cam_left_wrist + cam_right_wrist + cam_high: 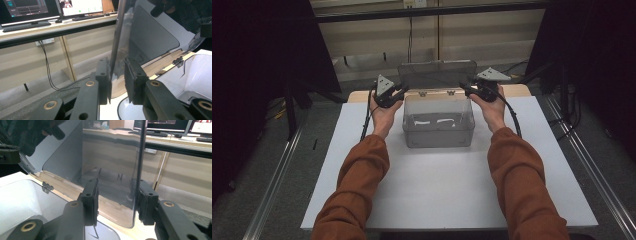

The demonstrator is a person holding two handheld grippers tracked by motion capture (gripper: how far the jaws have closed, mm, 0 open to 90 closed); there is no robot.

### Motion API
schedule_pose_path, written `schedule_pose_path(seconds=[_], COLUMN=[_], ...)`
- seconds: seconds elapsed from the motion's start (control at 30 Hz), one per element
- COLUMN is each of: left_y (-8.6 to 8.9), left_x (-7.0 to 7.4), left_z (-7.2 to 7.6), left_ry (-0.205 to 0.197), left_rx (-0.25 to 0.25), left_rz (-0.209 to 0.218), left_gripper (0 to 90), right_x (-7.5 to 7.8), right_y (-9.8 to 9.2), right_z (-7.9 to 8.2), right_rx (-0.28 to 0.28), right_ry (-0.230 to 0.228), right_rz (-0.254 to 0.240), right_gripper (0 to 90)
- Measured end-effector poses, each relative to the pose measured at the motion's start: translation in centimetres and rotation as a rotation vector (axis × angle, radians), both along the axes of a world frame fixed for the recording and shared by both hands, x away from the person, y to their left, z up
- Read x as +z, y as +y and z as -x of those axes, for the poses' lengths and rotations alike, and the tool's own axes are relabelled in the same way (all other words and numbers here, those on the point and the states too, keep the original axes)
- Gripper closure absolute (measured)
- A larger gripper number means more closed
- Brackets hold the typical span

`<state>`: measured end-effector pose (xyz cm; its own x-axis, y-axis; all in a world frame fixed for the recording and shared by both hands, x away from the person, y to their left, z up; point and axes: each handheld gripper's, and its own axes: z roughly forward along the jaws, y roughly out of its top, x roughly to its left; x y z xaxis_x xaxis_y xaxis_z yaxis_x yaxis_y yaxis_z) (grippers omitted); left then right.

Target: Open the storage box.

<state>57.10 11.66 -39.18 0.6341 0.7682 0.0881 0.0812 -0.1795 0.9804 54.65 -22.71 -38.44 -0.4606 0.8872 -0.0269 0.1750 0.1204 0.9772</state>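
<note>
A clear plastic box [438,122] stands on the white table top, its hinged lid [437,74] raised upright behind it. My left gripper [402,90] is at the lid's left edge and my right gripper [464,87] at its right edge. In the left gripper view the jaws [117,82] are shut on the lid's edge [115,45]. In the right gripper view the jaws [117,202] straddle the lid's edge [140,165]. That edge lies against the right-hand pad [143,202], and a gap shows before the other pad [91,200].
The white table top [437,190] spreads in front of the box, with a wooden strip [517,90] behind it. Metal rails [272,190] flank the table. A desk [50,25] carries monitors past the far edge. Cables [367,120] trail from both grippers.
</note>
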Motion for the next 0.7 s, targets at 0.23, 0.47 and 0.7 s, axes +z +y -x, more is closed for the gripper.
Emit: schedule_pose_path(seconds=[0.23,0.47,0.7], left_y=[-0.03,-0.27,-0.31], left_x=[-0.25,-0.61,-0.87], left_z=[-0.40,-0.65,-0.91], left_ry=[0.006,0.022,0.027], left_rx=[-0.004,-0.005,-0.004], left_rz=[0.006,-0.004,-0.004], left_gripper=[73.2,70.2,69.9], right_x=[-0.04,0.02,0.03], right_y=[0.00,-0.04,-0.04], right_z=[-0.26,-0.41,-0.66], right_rx=[0.000,0.001,-0.001], right_ry=[0.000,0.008,0.008], right_rz=[-0.013,-0.014,-0.017], right_gripper=[57.7,57.9,58.0])
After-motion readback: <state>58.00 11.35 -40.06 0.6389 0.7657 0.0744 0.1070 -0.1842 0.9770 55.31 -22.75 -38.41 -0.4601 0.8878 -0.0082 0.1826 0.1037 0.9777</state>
